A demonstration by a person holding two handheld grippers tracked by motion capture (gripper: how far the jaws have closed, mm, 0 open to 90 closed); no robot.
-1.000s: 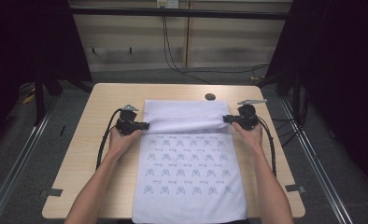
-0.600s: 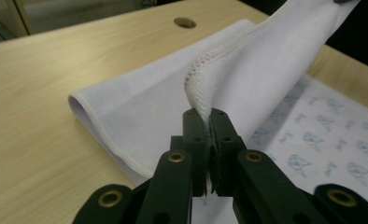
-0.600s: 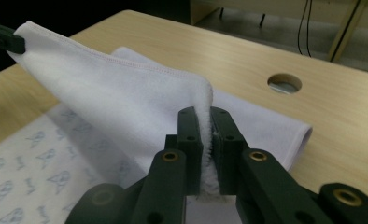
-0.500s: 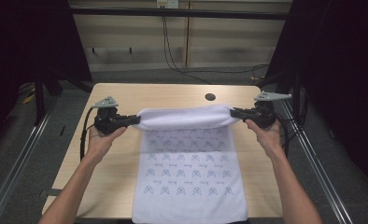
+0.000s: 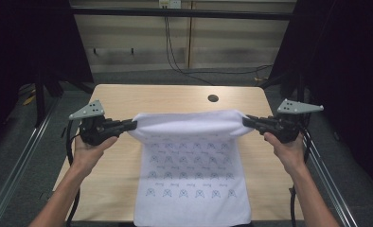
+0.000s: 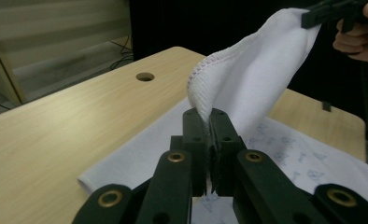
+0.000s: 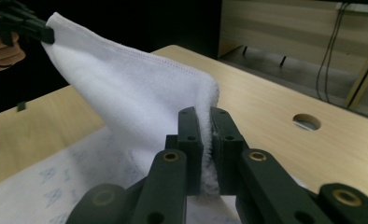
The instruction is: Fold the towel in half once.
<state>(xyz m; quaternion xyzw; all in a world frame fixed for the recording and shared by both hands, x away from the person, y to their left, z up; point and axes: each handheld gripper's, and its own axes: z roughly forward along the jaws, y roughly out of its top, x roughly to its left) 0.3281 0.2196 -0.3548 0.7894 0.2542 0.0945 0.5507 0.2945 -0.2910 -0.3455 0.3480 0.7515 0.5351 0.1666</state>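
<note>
Light wooden table (image 5: 128, 97) with a round cable hole (image 5: 213, 98) near its far edge, dark room around it, slatted wall and trailing cables at the top of the high view. White towel (image 5: 190, 179) printed with small blue motifs sits centre frame: near half flat on the table and hanging past the bottom edge, far edge lifted clear into a sagging span across the middle of the frame. Left gripper (image 5: 130, 125) at mid-left is clamped on one far corner; in the left gripper view its jaws meet on a bunched bit of hem (image 6: 205, 109), nearly no gap. Right gripper (image 5: 247, 121) at mid-right is likewise closed on the other far corner, cloth squeezed between the jaws in the right gripper view (image 7: 204, 126). Reads as a fold in progress: far edge to be carried toward the near edge. To do it well: keep both grippers level with each other and keep the span lightly taut so the hem lands straight; bring both toward the bottom of the frame at the same pace, else the fold skews. Don't pull so hard the flat half slides off the table. Lower until the corners sit over the near corners, then release both together. Grip on each side is thin, just hem, so avoid jerks; slip risk there.
</note>
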